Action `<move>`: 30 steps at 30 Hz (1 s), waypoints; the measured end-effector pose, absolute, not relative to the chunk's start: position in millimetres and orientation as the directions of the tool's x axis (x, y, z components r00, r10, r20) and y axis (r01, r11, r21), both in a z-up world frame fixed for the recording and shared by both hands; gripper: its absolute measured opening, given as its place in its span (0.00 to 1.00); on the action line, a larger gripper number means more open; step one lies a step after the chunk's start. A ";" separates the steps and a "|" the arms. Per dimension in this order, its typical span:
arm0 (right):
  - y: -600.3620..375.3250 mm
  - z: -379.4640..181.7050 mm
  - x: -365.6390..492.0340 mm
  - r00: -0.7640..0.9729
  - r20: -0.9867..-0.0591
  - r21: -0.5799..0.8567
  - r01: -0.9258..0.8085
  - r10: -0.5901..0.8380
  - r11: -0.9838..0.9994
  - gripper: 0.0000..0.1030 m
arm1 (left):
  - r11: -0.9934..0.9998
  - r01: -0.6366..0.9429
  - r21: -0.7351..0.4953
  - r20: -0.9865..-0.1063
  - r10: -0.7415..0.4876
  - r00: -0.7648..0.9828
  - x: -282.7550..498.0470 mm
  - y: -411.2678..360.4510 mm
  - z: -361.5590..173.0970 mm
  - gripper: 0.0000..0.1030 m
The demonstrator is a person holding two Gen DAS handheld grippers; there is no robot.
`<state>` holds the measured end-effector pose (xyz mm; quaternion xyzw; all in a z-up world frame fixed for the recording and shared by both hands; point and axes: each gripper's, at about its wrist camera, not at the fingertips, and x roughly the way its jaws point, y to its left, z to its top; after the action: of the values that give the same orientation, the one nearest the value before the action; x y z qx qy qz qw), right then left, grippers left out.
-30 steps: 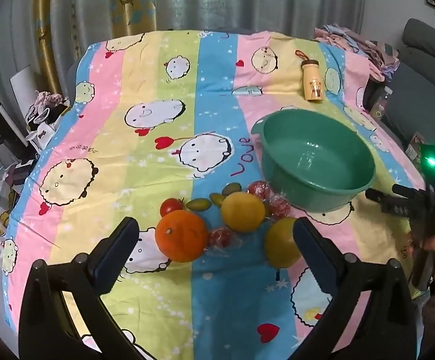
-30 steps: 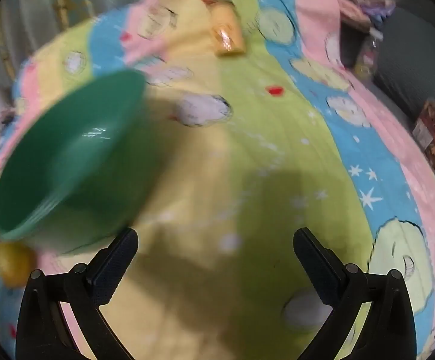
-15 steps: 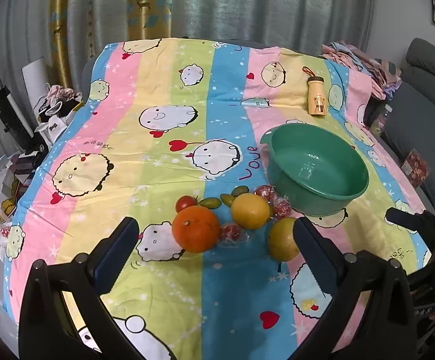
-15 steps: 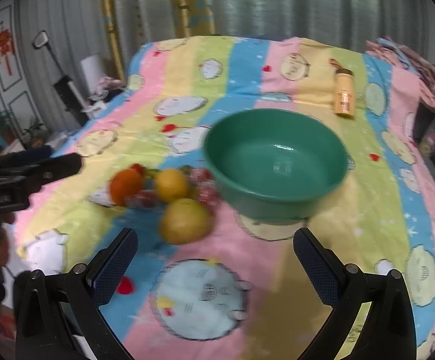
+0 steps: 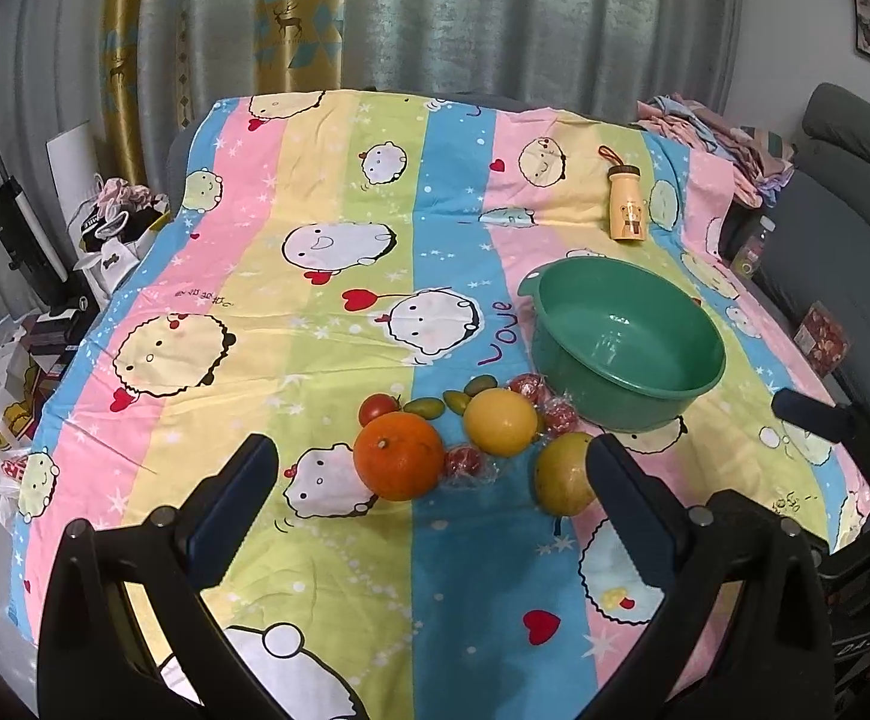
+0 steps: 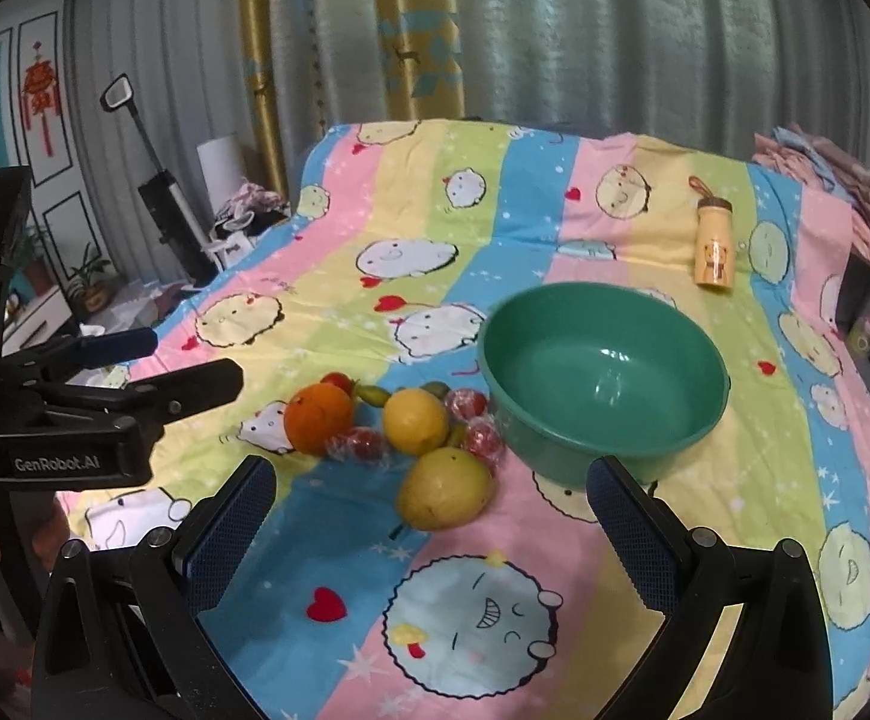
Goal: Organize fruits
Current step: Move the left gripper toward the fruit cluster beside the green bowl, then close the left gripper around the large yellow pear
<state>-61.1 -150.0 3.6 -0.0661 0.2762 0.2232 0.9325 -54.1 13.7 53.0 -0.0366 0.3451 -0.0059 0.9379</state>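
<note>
- Since the earlier frames, both my cameras had drawn back and steadied, so the whole worktop under its striped cartoon sheet (image 5: 339, 312) came into view.
- Green basin (image 6: 606, 372) stood empty at the right of the fruit, touching the nearest wrapped red pieces.
- Left gripper (image 5: 429, 480) and right gripper (image 6: 432, 498) each had fingers spread wide, holding nothing, hovering short of the fruit.
- Orange (image 5: 398, 455), yellow citrus (image 5: 500, 422) and yellow-green mango (image 6: 444, 487) lay clustered on the sheet, just beside the basin.
- Small tomato (image 5: 378, 408) and green olives (image 5: 425, 406) lay behind them.
</note>
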 end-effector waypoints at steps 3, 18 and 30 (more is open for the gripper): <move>-148.5 4.2 -61.5 0.747 -0.541 -0.001 -0.461 0.387 0.887 1.00 | 0.997 -0.010 -0.074 -0.646 -0.041 0.762 -54.0 13.0 52.5 1.00; -156.6 -25.1 -38.0 0.598 -0.620 0.201 -0.506 0.509 0.839 1.00 | 0.987 0.006 -0.163 -0.689 -0.119 0.715 -42.2 21.6 32.2 1.00; -156.5 -61.2 -26.3 0.566 -0.683 0.136 -0.522 0.461 0.842 1.00 | 0.820 0.079 -0.567 -0.645 -0.502 0.577 -22.1 30.9 -11.0 1.00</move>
<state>-26.3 -156.5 -61.2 -0.0405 0.3736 0.2781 0.8840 -22.1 30.9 -11.0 -0.2472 0.4272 -0.1703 0.8529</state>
